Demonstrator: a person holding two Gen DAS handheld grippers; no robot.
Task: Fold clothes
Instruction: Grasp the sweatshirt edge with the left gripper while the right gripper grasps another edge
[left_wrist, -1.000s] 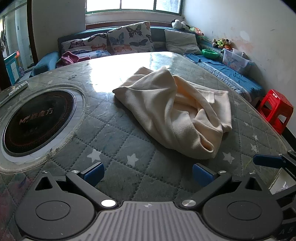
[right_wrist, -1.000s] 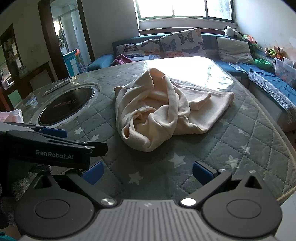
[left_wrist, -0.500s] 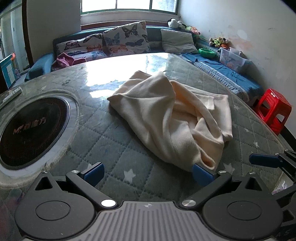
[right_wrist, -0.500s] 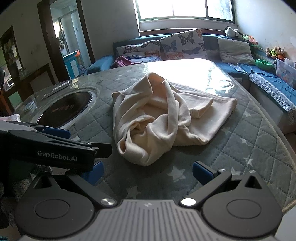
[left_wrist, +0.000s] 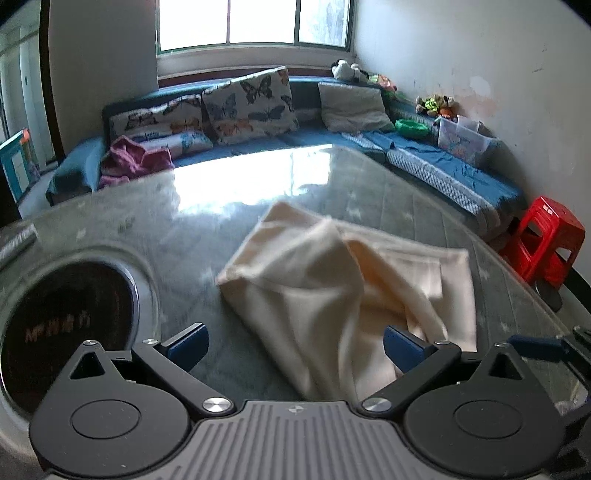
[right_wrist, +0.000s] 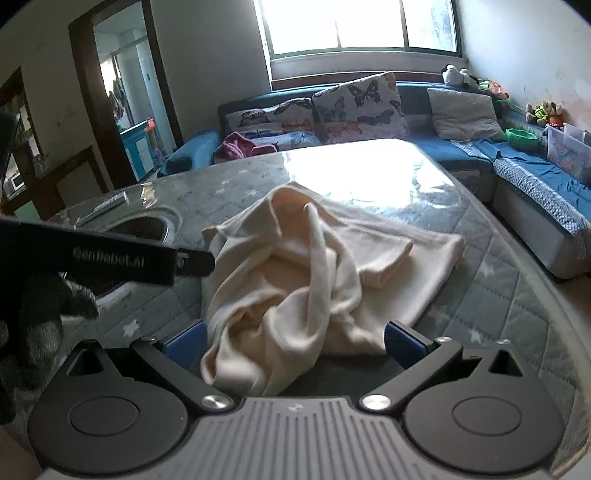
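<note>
A crumpled cream garment (left_wrist: 332, 295) lies in a heap on the round table with the grey star-quilted cover (left_wrist: 184, 236). My left gripper (left_wrist: 295, 347) is open, and the near end of the garment lies between its blue-padded fingers (left_wrist: 188, 341). In the right wrist view the same garment (right_wrist: 295, 288) is bunched, with its near folds between the open fingers of my right gripper (right_wrist: 293, 341). The left gripper's body (right_wrist: 110, 258) crosses the left side of that view.
A black round cooktop (left_wrist: 62, 328) is set into the table at the left. A blue sofa with butterfly cushions (left_wrist: 247, 107) wraps the far side and right. A red plastic stool (left_wrist: 543, 240) stands beyond the table's right edge.
Both grippers have moved forward to the garment, so its near edge now lies between each pair of fingers. The garment itself keeps its place on the table.
</note>
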